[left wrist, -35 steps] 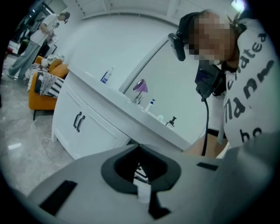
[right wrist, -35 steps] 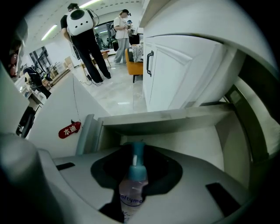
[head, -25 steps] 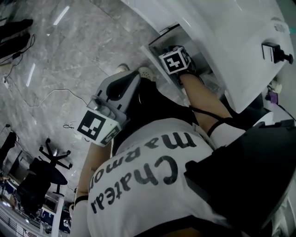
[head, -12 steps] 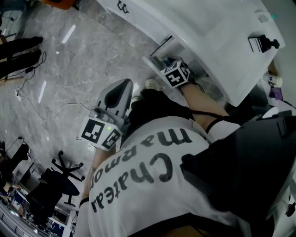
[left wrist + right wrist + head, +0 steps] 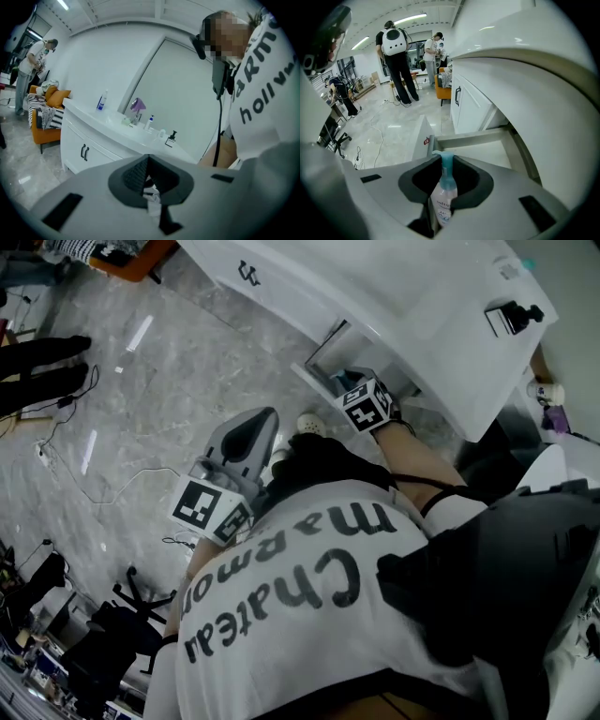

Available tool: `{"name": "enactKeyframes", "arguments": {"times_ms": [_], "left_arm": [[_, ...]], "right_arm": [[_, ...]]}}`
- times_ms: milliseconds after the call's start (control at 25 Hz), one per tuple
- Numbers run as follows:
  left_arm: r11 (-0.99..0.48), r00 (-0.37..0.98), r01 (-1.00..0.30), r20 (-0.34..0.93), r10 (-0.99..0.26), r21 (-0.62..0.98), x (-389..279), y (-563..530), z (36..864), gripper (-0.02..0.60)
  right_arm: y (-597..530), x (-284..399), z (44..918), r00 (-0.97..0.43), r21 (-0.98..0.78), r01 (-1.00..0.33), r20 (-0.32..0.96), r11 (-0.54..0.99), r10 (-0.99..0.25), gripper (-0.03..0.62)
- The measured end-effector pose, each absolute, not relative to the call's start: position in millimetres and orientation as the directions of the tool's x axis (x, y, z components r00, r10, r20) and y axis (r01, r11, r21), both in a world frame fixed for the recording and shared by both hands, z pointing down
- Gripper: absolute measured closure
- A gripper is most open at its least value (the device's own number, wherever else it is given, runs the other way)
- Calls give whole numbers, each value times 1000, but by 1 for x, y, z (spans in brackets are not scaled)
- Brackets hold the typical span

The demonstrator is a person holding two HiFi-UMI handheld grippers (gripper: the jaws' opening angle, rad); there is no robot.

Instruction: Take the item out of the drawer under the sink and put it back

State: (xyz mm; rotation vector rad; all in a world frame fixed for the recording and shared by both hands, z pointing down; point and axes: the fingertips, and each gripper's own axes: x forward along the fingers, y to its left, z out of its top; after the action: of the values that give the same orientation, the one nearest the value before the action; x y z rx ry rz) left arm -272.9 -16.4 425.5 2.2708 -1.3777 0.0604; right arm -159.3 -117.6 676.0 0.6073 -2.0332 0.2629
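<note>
A clear pump bottle [image 5: 442, 199] with a light blue pump head stands upright between the dark pads of my right gripper [image 5: 444, 163], which is shut on it. Beyond the bottle lies the open white drawer [image 5: 469, 139] under the sink counter. In the head view the right gripper's marker cube [image 5: 367, 405] hovers at the open drawer [image 5: 322, 364], its jaws and the bottle hidden. My left gripper [image 5: 261, 420] hangs by the person's left side, away from the drawer. Its pads [image 5: 138, 171] meet at the tips with nothing held.
The white sink counter [image 5: 117, 133] carries a blue spray bottle [image 5: 101, 101] and a black-topped dispenser [image 5: 171, 138]. Cabinet doors with black handles [image 5: 84, 152] sit below it. People [image 5: 398, 61] stand far back. Cables [image 5: 112, 486] and an office chair [image 5: 131, 615] are on the marble floor.
The head view has swung, showing more of the counter and cabinet. The right gripper stays at the open drawer and the left gripper stays at the person's side.
</note>
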Motion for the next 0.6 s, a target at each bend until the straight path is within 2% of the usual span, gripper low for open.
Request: {"name": "enactKeyframes", "arguments": {"times_ms": [320,600], "left_arm": [[-408,503,-843,246,-828,352,-281,-6,412,574],[-432,511,-841,217,-831,326,-290,12,399,574]], "right_arm": [[-108,-145,658,-397,107,-553,838,826,-375,516],[-100,-122,637,-361,137,-640,815,756,-453,513]]}}
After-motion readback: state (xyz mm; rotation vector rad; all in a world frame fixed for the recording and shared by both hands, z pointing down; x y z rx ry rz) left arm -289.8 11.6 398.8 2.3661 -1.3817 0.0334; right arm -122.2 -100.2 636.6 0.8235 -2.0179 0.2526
